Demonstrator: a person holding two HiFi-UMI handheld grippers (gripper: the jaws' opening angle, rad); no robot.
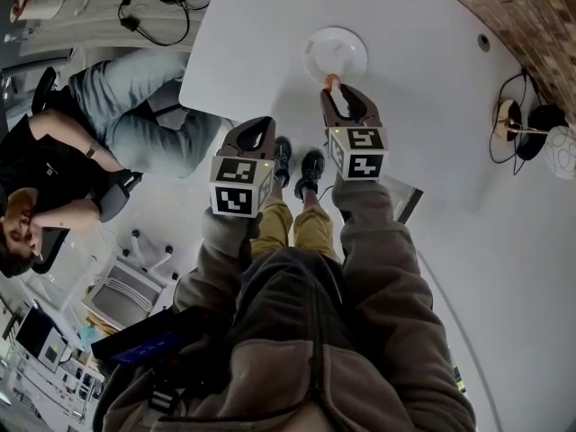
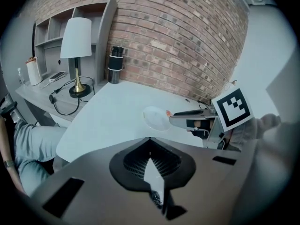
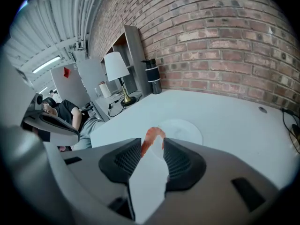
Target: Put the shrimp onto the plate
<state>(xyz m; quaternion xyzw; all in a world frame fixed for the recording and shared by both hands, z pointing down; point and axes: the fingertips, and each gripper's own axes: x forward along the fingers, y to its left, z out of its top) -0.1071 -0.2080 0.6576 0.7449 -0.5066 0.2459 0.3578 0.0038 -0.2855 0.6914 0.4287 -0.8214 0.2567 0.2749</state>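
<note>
A white round plate (image 1: 335, 54) lies on the white table (image 1: 423, 79). My right gripper (image 1: 335, 90) is shut on an orange shrimp (image 1: 331, 82) and holds it just at the plate's near rim. In the right gripper view the curled shrimp (image 3: 151, 138) sticks up between the jaw tips of the right gripper (image 3: 152, 143), with the plate (image 3: 182, 128) right behind it. My left gripper (image 1: 261, 122) hangs off the table's near edge, shut and holding nothing. The left gripper view shows its own jaws (image 2: 150, 139) meeting, with the plate (image 2: 156, 117), shrimp (image 2: 168, 112) and right gripper (image 2: 177, 116) beyond.
A brick wall (image 2: 178, 36) runs behind the table. A lamp (image 2: 77, 50) and a black bottle (image 2: 115, 64) stand at the far left by a shelf. A person (image 1: 99, 142) sits to my left. Cables and small objects (image 1: 517, 124) lie on the table's right.
</note>
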